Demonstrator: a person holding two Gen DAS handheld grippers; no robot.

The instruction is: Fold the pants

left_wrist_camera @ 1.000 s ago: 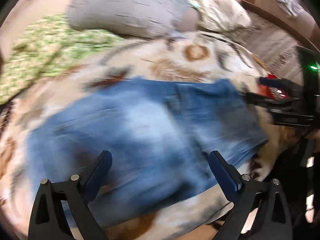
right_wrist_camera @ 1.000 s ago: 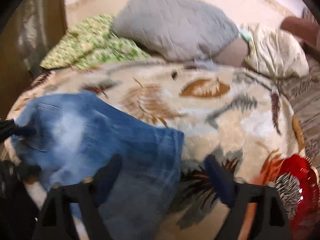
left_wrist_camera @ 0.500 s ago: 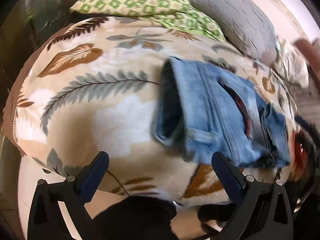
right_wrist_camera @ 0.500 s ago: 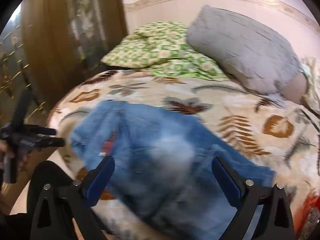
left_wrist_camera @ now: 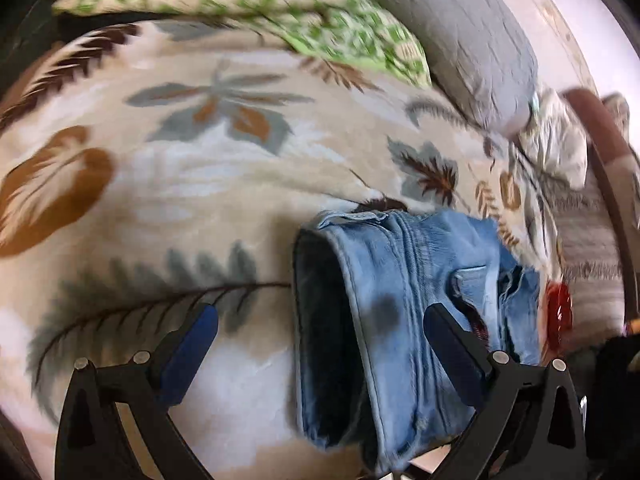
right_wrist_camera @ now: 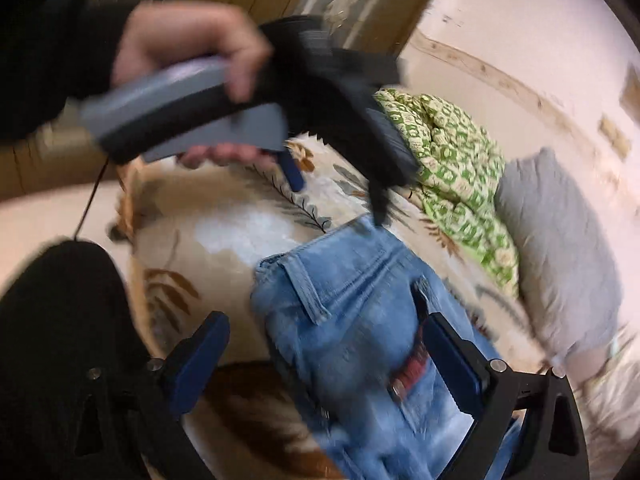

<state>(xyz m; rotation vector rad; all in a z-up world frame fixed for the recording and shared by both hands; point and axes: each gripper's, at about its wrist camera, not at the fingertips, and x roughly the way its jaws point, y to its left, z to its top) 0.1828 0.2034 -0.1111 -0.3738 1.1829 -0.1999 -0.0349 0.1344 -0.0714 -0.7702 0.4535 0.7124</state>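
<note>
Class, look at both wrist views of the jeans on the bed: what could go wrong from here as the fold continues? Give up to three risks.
1. The jeans lie in a bunched bundle with the waistband gaping open, so a fold started now may come out uneven.
2. The bundle sits near the edge of the blanket; a tug could slide it off.
3. Both claws are open and close together: the left claw hovers just ahead of the right claw, so they could collide.

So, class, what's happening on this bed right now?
A person is folding jeans on a leaf-patterned blanket, with tongs in each hand. The left tongs and right tongs are both open, hovering over the folded denim and gripping nothing. The person's left hand shows in the right view. Pillows lie beyond.
</note>
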